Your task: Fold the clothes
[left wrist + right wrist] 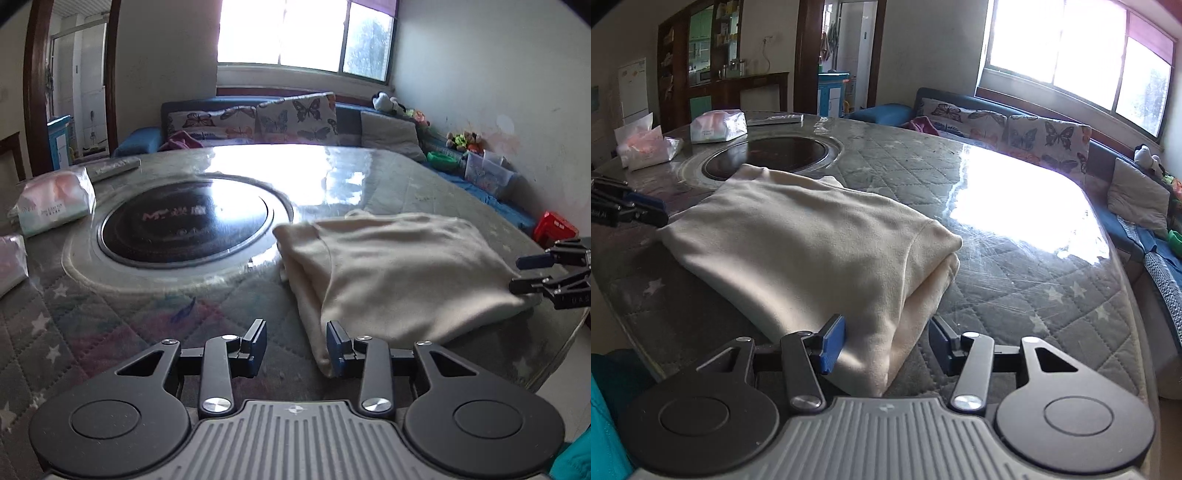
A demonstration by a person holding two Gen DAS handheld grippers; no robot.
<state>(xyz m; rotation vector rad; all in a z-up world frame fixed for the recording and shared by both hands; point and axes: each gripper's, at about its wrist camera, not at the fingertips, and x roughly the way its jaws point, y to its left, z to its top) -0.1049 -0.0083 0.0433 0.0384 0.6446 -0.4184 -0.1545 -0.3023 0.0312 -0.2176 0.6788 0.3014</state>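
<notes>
Your round table (1015, 266) carries the folded cream garment (812, 236) near its front edge, long axis running between your hands. The right gripper (886, 343) straddles its corner, jaws apart, pads not pressing; the left gripper (296, 345) sits beside it, open and empty.

I see a wide, sunlit window (1075, 59) glaring off the glass-topped quilted grey surface (1015, 236). A blue sofa (140, 142) with butterfly-print cushions (295, 116) lines the pale wall (491, 74). A dark wooden cabinet (701, 66), possibly holding jars, stands behind.
</notes>
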